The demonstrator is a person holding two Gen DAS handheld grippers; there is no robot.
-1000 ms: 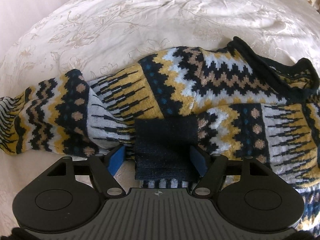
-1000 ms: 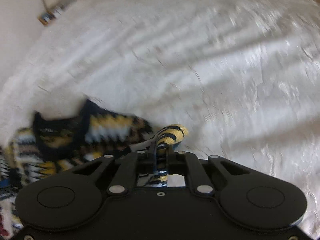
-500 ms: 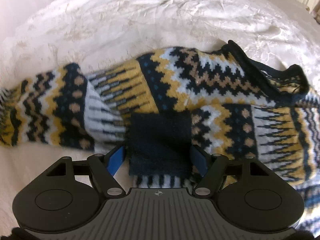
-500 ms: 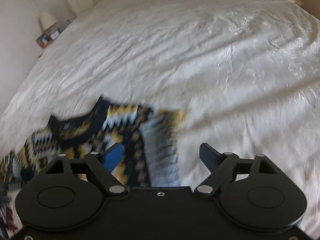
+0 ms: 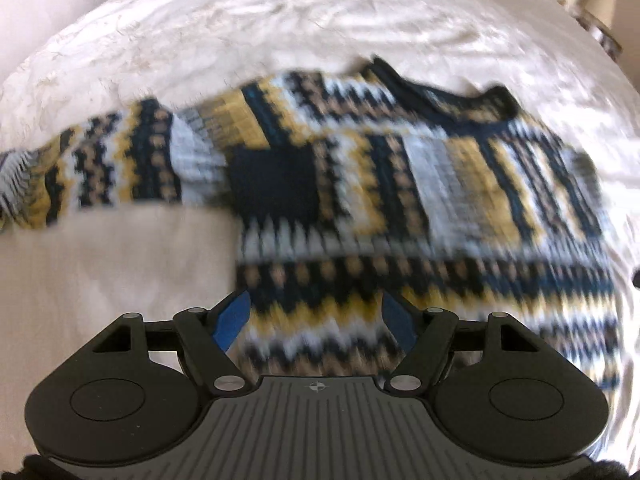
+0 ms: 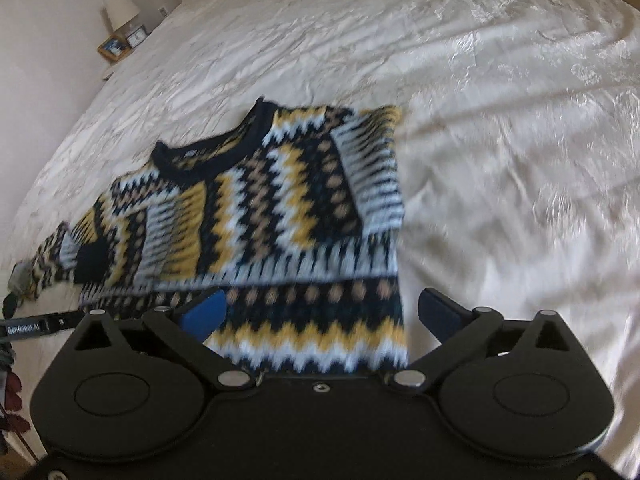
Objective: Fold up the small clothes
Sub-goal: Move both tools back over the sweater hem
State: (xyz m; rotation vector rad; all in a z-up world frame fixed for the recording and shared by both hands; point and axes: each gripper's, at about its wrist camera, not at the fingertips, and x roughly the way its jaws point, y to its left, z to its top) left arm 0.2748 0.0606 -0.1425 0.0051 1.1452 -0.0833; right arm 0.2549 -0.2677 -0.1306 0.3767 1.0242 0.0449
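A knitted sweater (image 6: pixel 280 208) in navy, yellow, white and tan zigzags lies flat on the bed, neckline away from me. Its right sleeve (image 6: pixel 372 168) is folded in over the body. The other sleeve is folded so that its dark cuff (image 5: pixel 276 184) rests on the chest. My left gripper (image 5: pixel 316 320) hovers open over the sweater's lower body (image 5: pixel 340 312), back from the cuff and holding nothing. My right gripper (image 6: pixel 322 312) hangs above the hem (image 6: pixel 312 344); its jaws are opening wide and grip nothing.
The white embossed bedspread (image 6: pixel 500 120) stretches far to the right and beyond the sweater. A nightstand with a lamp (image 6: pixel 120 8) and picture frames (image 6: pixel 114 46) stands past the bed's far left corner. A labelled strap (image 6: pixel 28 326) shows at the left edge.
The right gripper let go of the sleeve, opened wide and pulled back; the sleeve now lies folded on the body. The left gripper drew back from the dark cuff, which stayed on the sweater.
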